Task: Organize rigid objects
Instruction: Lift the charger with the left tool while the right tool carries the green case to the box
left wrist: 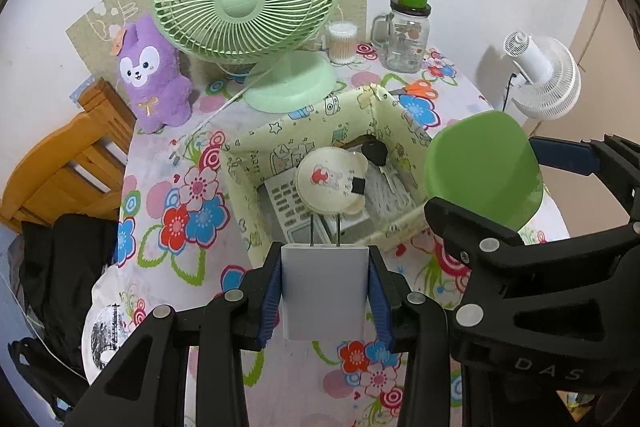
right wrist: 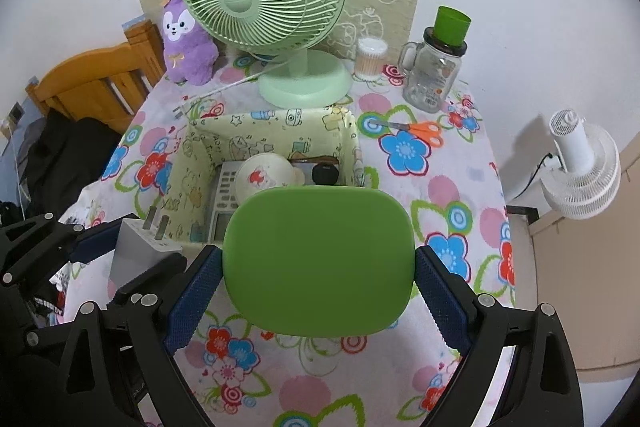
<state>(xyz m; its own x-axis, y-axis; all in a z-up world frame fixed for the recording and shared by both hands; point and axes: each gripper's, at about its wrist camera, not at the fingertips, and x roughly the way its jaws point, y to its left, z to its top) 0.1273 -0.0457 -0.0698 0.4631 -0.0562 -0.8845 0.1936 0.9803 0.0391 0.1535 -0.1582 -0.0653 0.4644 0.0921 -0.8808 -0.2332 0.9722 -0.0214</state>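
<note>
Left jaws: the left gripper [left wrist: 325, 291] is clamped on a white charger [left wrist: 324, 289], blue pads against its two side faces, prongs pointing forward and away from the hand.

Right jaws: the right gripper [right wrist: 318, 267] stands wide but full, its pads bearing on the two short ends of a green lid [right wrist: 319, 261], a flat rounded rectangle.

Where the task's things go: the storage box [left wrist: 256, 147] sits open on the worktop [left wrist: 180, 187] ahead of and below both sets of jaws; it already holds a calculator [left wrist: 282, 203], a round bear-faced case [left wrist: 330, 179] and a black key [left wrist: 375, 151].

Deciding relation: the charger's long axis runs along the left jaws' pointing line, and its prongs aim at the near wall of the box, so it appears to need only a short carry forward over that wall before release.

Lid's axis: its long side lies across the right jaws, left to right, roughly parallel to the near wall.

Nearer hand: judged from both views, the two are about level; the left jaws sit just left of the right ones.

Left wrist view alone: the box's floor and the free space behind the case.

Right wrist view alone: the lid hides the near part of the box; the orange scissors [right wrist: 420, 131] show in full, lying on the worktop beyond and right of the jaws.
</note>
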